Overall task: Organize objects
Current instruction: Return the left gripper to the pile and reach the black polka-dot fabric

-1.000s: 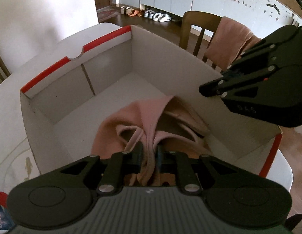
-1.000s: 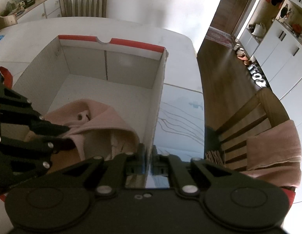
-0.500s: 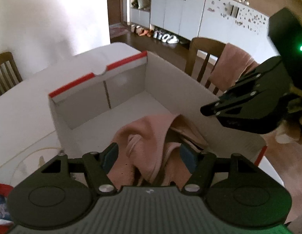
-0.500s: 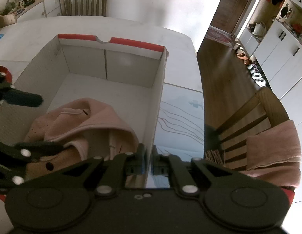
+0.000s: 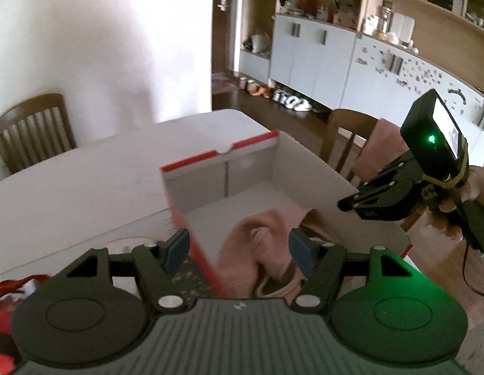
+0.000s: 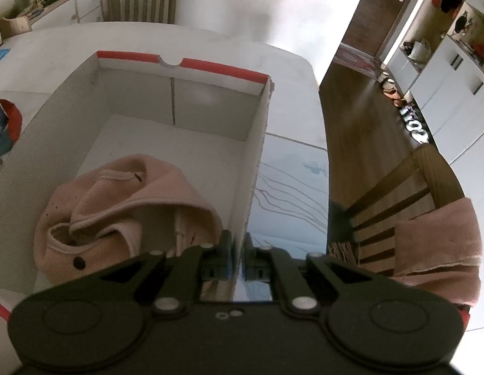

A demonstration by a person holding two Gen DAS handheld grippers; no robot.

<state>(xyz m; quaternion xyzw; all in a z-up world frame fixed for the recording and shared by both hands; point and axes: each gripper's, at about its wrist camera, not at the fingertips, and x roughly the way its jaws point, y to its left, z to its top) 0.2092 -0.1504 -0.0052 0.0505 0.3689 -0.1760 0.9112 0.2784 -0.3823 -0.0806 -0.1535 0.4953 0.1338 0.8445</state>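
Now your left tool (image 5: 239,251) stands released, having just opened, with nothing pressed between its pads; the red-edged near-left wall of the box (image 5: 195,243) cuts up through the gap. The pink garment (image 5: 260,243) lies crumpled just beyond, at lower centre of the left view, inside the box on its floor. In the right view the garment (image 6: 117,206) fills the lower left of the box (image 6: 85,118), while the floor toward the far red-trimmed wall is bare. Your right tool (image 6: 239,250) is clenched on the box's right wall at lower centre. Right of that wall lies open desk (image 6: 289,172), then its edge and a chair (image 6: 429,181).
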